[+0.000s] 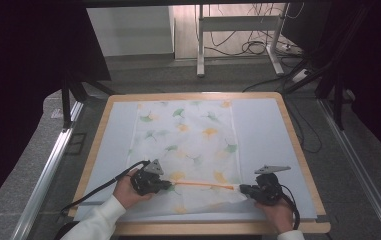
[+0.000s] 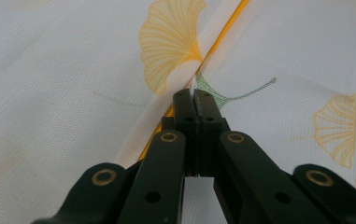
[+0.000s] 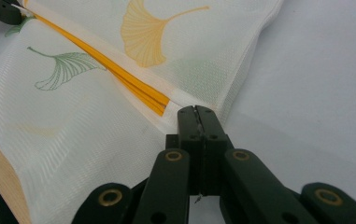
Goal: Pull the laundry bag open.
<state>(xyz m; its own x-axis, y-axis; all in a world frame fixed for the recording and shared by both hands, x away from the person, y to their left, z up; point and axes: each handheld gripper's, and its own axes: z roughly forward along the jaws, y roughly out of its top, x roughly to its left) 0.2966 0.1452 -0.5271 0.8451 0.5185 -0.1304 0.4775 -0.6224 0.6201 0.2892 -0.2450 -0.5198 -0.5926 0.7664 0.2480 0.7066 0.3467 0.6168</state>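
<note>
At the near edge of the table (image 1: 298, 150) the person's two hands hold the grippers apart, left gripper (image 1: 170, 185) and right gripper (image 1: 241, 188) facing each other across a raised fold of the cloth (image 1: 185, 135). Each has its jaws pinched tight on that fold, the left at one end and the right at the other, with an orange stripe (image 1: 200, 183) stretched taut between them. The stripe runs crosswise, side to side along the near part of the cloth. In the left gripper view the closed jaws (image 2: 194, 95) bite the white fabric where the stripe (image 2: 227, 28) leads away. Beyond the fold the cloth, white with ginkgo leaves, lies flat with its long axis running away from the person toward the far edge, over a pale mat (image 1: 263, 130).
</note>
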